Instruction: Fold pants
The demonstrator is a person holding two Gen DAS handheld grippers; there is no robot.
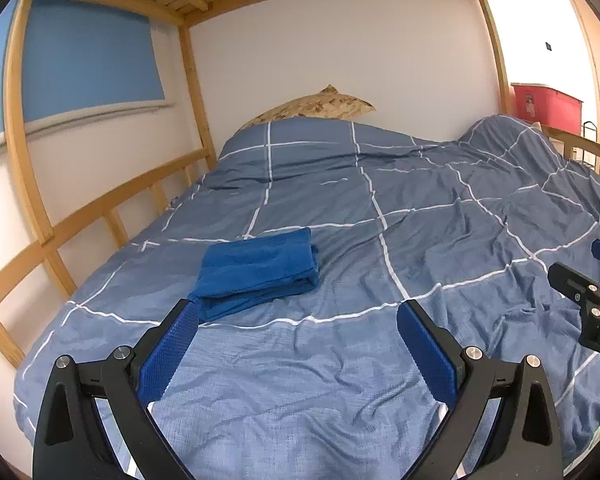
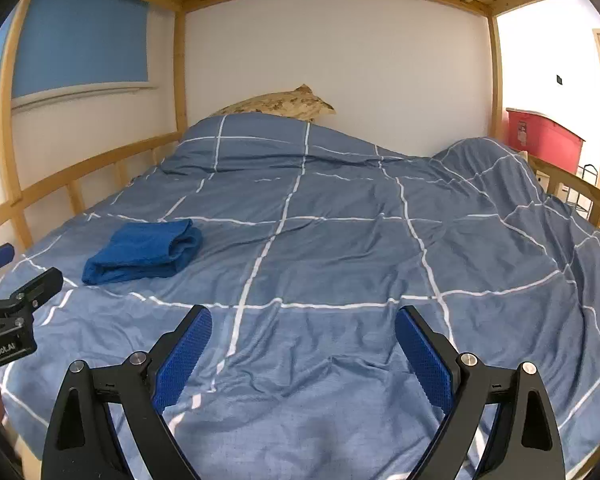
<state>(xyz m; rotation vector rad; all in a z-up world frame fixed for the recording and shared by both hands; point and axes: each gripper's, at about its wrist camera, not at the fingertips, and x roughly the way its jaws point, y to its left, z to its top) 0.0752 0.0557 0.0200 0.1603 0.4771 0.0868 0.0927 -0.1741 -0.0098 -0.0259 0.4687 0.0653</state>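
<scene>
Across the lower half of both wrist views, I am seeing the blue checked duvet [image 1: 379,240] lying rumpled over the bed. I am holding the left gripper [image 1: 298,316] with its fingers spread wide apart, gripping nothing; only duvet is showing between the blue pads [image 1: 168,356]. I am holding the right gripper [image 2: 303,318] the same way, fingers apart, with nothing between them.

The pants [image 1: 258,270] are lying folded into a compact blue bundle on the duvet, left of centre in the left wrist frame, just beyond the left finger's tip (whether the tip is touching the cloth I cannot tell). In the right wrist frame the pants [image 2: 144,251] are sitting at middle left, well apart from the right gripper.

A patterned pillow [image 1: 319,106] is poking up behind the duvet at upper centre, against the white wall [image 1: 339,48]. The wooden bed frame [image 1: 100,216] is running along the left edge, with slats overhead. A red bin [image 2: 543,138] is standing at the right edge.
</scene>
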